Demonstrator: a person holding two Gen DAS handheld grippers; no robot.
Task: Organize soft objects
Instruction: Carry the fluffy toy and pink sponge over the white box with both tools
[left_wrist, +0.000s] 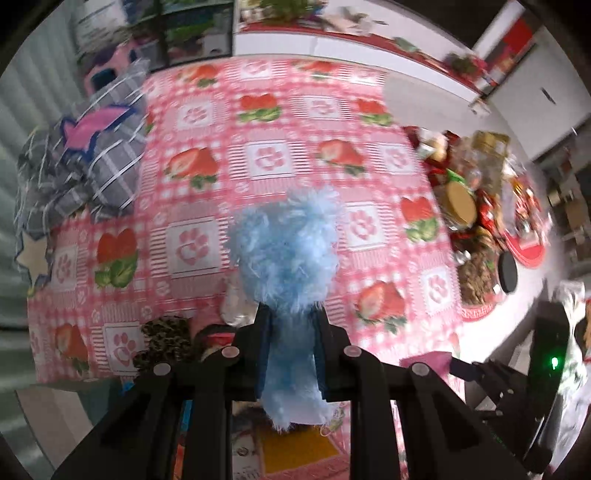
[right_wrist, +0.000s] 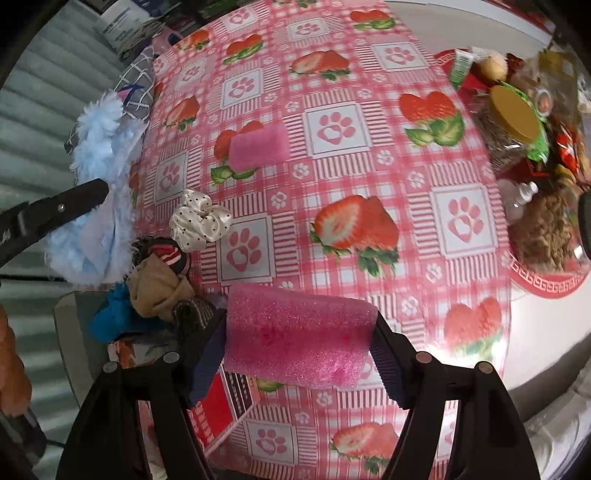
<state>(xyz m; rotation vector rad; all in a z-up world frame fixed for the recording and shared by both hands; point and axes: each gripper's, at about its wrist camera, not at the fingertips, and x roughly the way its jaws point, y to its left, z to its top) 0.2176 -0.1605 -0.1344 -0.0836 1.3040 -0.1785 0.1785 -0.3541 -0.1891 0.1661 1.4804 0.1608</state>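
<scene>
My left gripper (left_wrist: 290, 321) is shut on a fluffy light-blue soft thing (left_wrist: 284, 243), held up above the pink strawberry tablecloth (left_wrist: 258, 155); the right wrist view shows the same fluffy thing (right_wrist: 99, 147) at the left. My right gripper (right_wrist: 299, 326) is shut on a pink sponge (right_wrist: 299, 332), both pads pressing its ends. A second pink sponge (right_wrist: 258, 147) lies on the cloth further off. Near the table's left edge sit a white dotted scrunchie (right_wrist: 201, 219), a tan cloth (right_wrist: 155, 291), a red-striped dark item (right_wrist: 166, 254) and a blue cloth (right_wrist: 110, 317).
A grey plaid cushion (left_wrist: 92, 166) with a pink star lies at the table's left. A red tray (right_wrist: 543, 286) on the right holds a jar with a tan lid (right_wrist: 515, 118) and snack packets. A red patterned box (right_wrist: 221, 402) sits below the near edge.
</scene>
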